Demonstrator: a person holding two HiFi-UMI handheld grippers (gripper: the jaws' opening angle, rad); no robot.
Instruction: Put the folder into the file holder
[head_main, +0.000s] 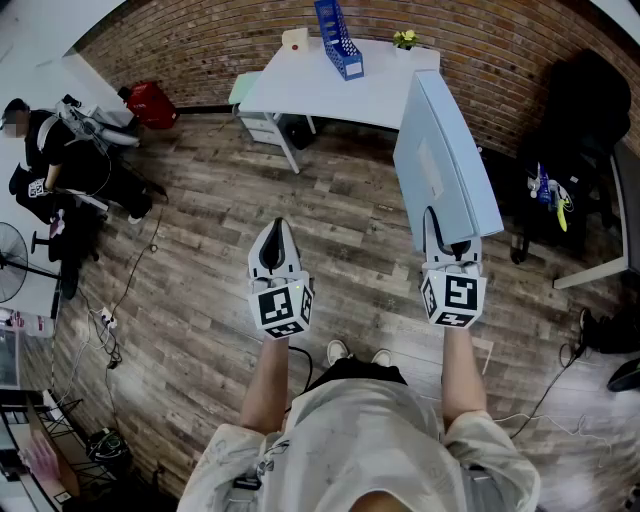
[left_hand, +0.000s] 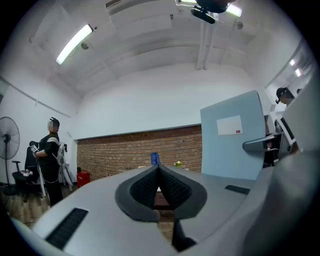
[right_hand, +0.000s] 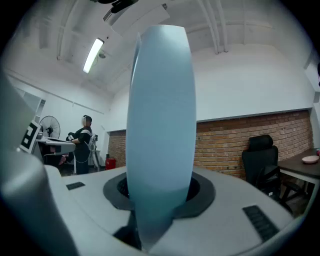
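Note:
A thick pale-blue folder (head_main: 441, 160) with a white label stands upright in my right gripper (head_main: 446, 243), which is shut on its lower edge. In the right gripper view the folder (right_hand: 161, 125) fills the middle, wedged between the dark pads. My left gripper (head_main: 277, 252) hangs to the left over the wooden floor, its jaws shut with nothing between them (left_hand: 159, 189). The blue file holder (head_main: 339, 38) stands on the white table (head_main: 330, 95) at the far side, well ahead of both grippers. It shows small and distant in the left gripper view (left_hand: 155, 158).
A person (head_main: 40, 165) sits at the far left by a desk and a fan (head_main: 8, 250). A red object (head_main: 152, 104) lies by the brick wall. A black chair (head_main: 590, 110) and a dark desk (head_main: 622, 190) stand at the right. Cables run across the floor.

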